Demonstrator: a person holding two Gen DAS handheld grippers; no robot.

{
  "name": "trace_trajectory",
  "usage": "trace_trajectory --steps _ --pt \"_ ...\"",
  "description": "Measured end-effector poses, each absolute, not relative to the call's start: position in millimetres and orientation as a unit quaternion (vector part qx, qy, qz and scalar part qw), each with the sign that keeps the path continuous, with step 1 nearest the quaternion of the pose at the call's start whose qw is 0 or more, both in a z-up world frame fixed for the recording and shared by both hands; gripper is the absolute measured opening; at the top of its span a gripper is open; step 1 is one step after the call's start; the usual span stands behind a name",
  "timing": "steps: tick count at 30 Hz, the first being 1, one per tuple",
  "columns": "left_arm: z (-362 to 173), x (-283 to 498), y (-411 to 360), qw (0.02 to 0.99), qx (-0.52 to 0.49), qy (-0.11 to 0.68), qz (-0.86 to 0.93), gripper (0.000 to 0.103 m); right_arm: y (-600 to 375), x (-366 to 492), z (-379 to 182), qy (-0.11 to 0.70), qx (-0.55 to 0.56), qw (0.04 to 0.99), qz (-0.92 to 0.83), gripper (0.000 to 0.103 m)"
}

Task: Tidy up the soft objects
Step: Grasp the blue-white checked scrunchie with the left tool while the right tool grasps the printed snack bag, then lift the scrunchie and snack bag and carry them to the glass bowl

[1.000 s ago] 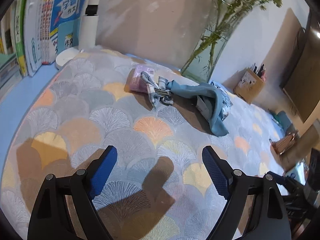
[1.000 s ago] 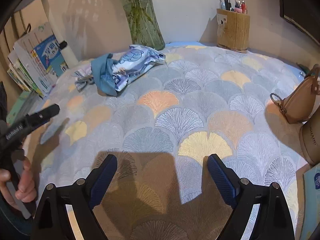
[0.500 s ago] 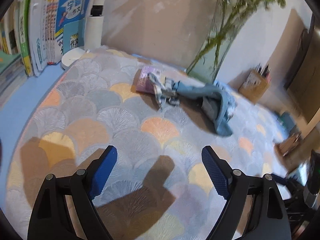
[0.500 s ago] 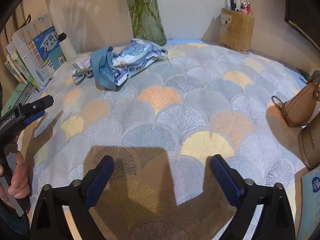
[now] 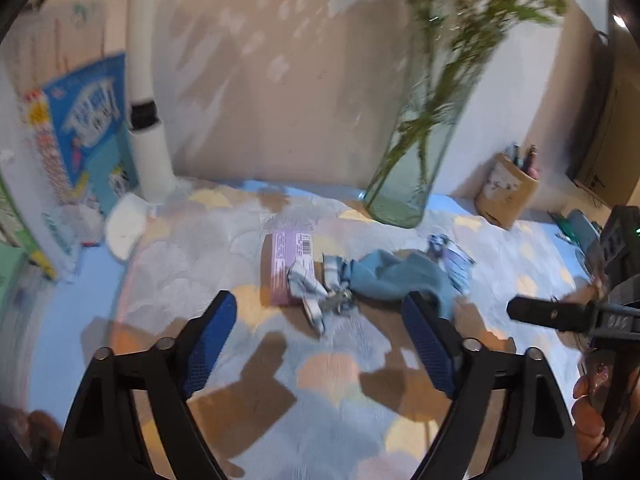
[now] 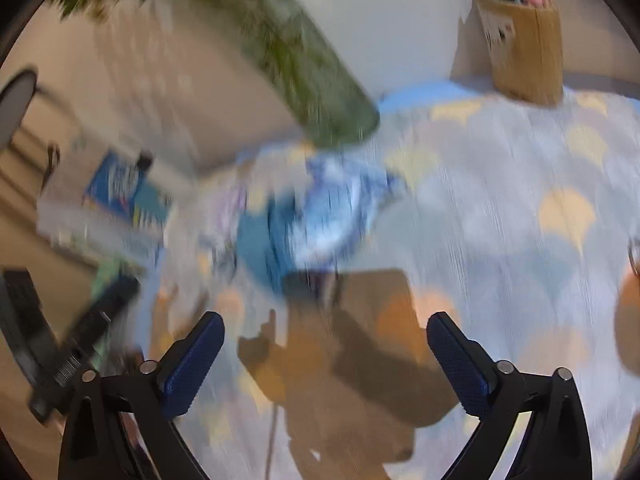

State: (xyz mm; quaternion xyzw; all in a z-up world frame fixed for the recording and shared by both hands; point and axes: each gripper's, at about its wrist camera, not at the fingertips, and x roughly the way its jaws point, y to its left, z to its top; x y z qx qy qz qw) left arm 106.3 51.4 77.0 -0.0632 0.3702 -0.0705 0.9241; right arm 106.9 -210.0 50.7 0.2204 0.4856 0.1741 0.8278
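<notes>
2 wrist cameras look down at a worktop [image 5: 168, 248] covered by a cloth printed with pastel fan shapes. In the left wrist view, sharper of the 2, a small heap of soft things lies near the centre: a blue cloth [image 5: 394, 276] bunched at about 3 o'clock from the middle, a checked fabric strip [image 5: 310, 284] touching its left end, a flat pink packet [image 5: 286, 264] under and beside that strip, and a printed plastic pack [image 5: 450, 260] partly hidden behind the cloth. A glass vase [image 5: 404, 184] of green stems stands just beyond the heap at 1 o'clock, books [image 5: 92, 136] lean at 9 o'clock, and a pen holder [image 5: 506, 188] sits at 2 o'clock. The left gripper [image 5: 320, 344] hovers short of the heap, its blue fingers [image 5: 210, 340] closing slightly with nothing between them. The right wrist view is heavily smeared by motion; the right gripper [image 6: 324, 364] also has its fingers apart and easing inward around empty air, with the blue cloth [image 6: 260, 248] at 11 o'clock ahead. Judging from this, the step in hand is the approach to the heap, with nothing yet picked up. The next move likely calls for settling over 1 item, probably the blue cloth, and pinching a fold without dragging its neighbours or knocking the vase.
</notes>
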Motion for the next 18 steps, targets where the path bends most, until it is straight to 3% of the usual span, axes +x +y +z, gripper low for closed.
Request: trace_trajectory --steps 5,8,10,13,14,18 --pt "42.4 138.4 46.4 0.912 -0.099 0.388 -0.083 0.07 -200.8 141.8 32.4 0.485 0.238 0.827 0.158 0.085" --pt "32.2 140.1 39.7 0.914 -0.095 0.385 -0.09 0.058 -197.1 160.0 16.1 0.492 0.262 0.816 0.156 0.076" --pt "24.8 141.1 39.5 0.913 -0.098 0.386 -0.086 0.032 -190.2 168.4 8.2 0.491 0.275 0.812 0.156 0.075" --pt "18.3 144.2 43.6 0.908 -0.112 0.394 -0.088 0.013 -179.3 169.6 8.6 0.484 0.245 0.829 0.138 0.069" --pt "21.7 141.5 44.6 0.911 -0.115 0.384 -0.094 0.012 -172.8 169.1 10.9 0.48 0.226 0.836 0.14 0.06" --pt "33.6 126.4 43.4 0.923 -0.096 0.363 -0.085 0.01 -164.4 157.7 24.1 0.451 0.17 0.867 0.127 0.042"
